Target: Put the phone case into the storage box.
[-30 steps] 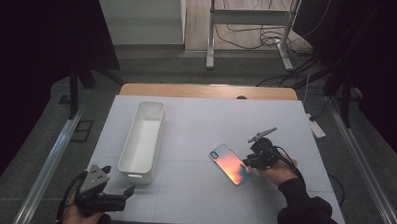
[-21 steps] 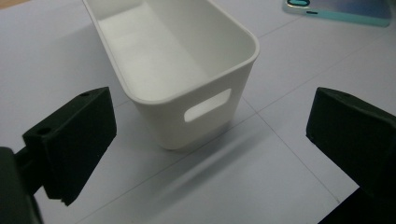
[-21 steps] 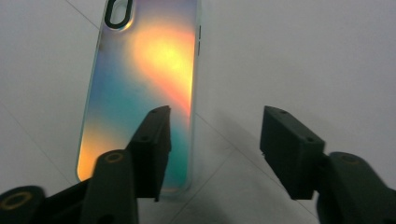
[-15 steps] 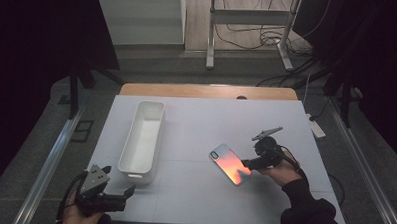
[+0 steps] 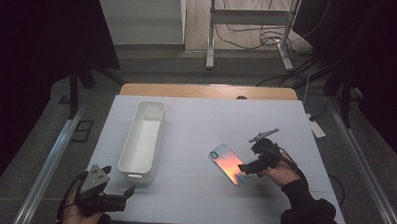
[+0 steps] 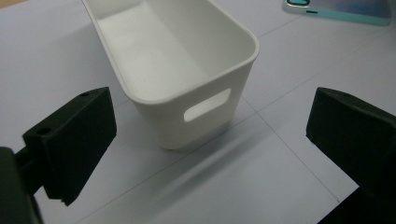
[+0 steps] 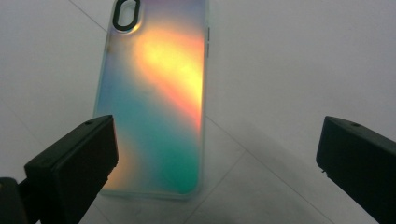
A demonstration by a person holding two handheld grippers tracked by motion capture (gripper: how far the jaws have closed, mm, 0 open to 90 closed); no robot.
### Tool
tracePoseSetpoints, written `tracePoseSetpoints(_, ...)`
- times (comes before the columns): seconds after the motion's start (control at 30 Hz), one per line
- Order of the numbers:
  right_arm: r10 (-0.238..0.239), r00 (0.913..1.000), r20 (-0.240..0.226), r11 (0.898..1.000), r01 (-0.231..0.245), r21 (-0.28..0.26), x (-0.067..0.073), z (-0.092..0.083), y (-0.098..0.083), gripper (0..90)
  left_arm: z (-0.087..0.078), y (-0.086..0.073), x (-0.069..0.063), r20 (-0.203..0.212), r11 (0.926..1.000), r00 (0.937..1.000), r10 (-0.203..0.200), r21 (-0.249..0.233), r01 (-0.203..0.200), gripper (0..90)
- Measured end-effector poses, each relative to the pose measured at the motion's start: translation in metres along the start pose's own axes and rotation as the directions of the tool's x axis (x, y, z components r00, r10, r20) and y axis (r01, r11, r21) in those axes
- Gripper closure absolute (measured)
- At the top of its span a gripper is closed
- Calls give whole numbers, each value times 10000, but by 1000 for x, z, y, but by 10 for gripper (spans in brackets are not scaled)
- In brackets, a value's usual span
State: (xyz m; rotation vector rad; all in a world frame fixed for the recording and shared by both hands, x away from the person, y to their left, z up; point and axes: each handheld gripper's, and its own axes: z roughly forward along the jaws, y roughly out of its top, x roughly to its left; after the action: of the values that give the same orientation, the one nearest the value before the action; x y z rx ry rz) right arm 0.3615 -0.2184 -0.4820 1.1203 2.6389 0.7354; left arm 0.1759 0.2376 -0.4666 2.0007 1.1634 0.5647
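White tabletop (image 5: pixel 195 137): the phone case (image 5: pixel 228 164) lies flat near the right gripper (image 5: pixel 248 168), whose jaws have just been opening and now stand wide, nothing between them. The left gripper (image 5: pixel 126 194) waits open before the empty white bin (image 5: pixel 144 140). Moving the case looks not yet begun.

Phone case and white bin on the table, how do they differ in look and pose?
The phone case is flat and thin, with an iridescent orange-to-teal sheen; the white bin is plain white, deep and open-topped. The phone case lies at a slant to the table's edges, while the white bin runs lengthwise away from the person. The phone case lies near the right gripper, the white bin ahead of the left gripper. Both rest on the table, unheld.
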Motion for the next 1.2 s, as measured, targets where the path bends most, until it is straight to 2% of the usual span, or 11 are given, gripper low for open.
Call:
tracePoseSetpoints(0.6,-132,9998,-177,9999,133,30,20,9,8,0,0,0,0,11,10000,10000,14,25,-14,23)
tracePoseSetpoints(1.2,-476,9981,-401,9972,498,554,40,27,18,0,1,0,-1,8,9999,10000,73,85,-73,23)
